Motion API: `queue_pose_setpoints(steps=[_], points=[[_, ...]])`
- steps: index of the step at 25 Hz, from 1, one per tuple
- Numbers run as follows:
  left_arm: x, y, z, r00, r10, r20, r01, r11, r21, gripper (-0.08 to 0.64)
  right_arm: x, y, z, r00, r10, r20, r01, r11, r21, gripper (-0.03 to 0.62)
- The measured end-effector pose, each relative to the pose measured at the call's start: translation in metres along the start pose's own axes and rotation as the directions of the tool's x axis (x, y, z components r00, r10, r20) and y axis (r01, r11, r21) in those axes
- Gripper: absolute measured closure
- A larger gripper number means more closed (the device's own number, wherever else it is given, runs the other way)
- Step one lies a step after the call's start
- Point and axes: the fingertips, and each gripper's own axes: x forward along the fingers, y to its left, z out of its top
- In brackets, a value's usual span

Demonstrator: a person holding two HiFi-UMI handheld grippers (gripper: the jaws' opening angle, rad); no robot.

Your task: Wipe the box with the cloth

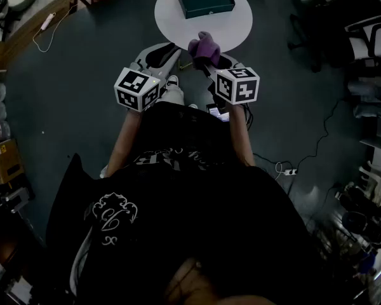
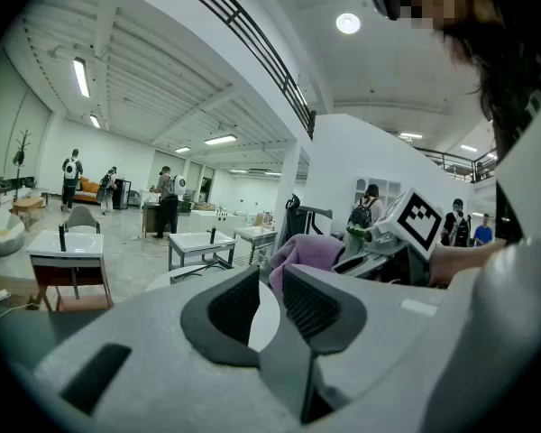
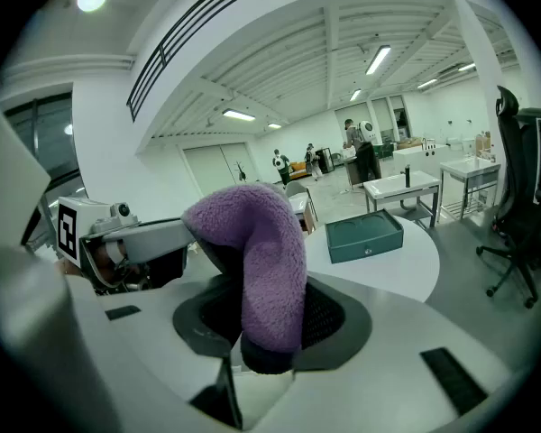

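On round table (image 1: pixel 236 25): one box (image 1: pixel 206 0) | right claw (image 3: pixel 266 321) grips one cloth (image 3: pixel 263 242) (purple) | left claw (image 2: pixel 271 301) parted, empty

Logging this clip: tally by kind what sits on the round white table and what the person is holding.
dark green box: 1, on the round white table
purple cloth: 1, clamped in the jaws of the right gripper
grippers: 2, the right gripper and the left gripper, whose jaws hold nothing
Total: 4
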Motion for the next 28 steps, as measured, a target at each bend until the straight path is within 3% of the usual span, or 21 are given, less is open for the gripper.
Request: queue_pose_setpoints(steps=[12,18,22,28], points=[[0.000,0.016,-0.007,0.999,0.009,-0.034,-0.009,1.000,-0.013,0.469,0.018,-0.002,0.007,0.999,0.029,0.018,-0.030,0.997,0.075,0.480],[0.029,0.033,-0.009,0.999,-0.004,-0.050,0.002,0.999,-0.038,0.469,0.036,-0.026,0.022,1.000,0.028,0.010,-0.029,0.992,0.121,0.480],[0.049,0.062,-0.006,0.999,0.000,-0.052,-0.003,0.999,-0.053,0.469,0.060,-0.043,0.038,1.000,0.018,-0.006,-0.017,0.988,0.151,0.480],[0.088,0.117,0.009,0.999,0.019,-0.034,-0.022,0.997,-0.076,0.469,0.100,-0.072,0.064,0.997,0.011,-0.075,-0.001,0.993,0.122,0.480]])
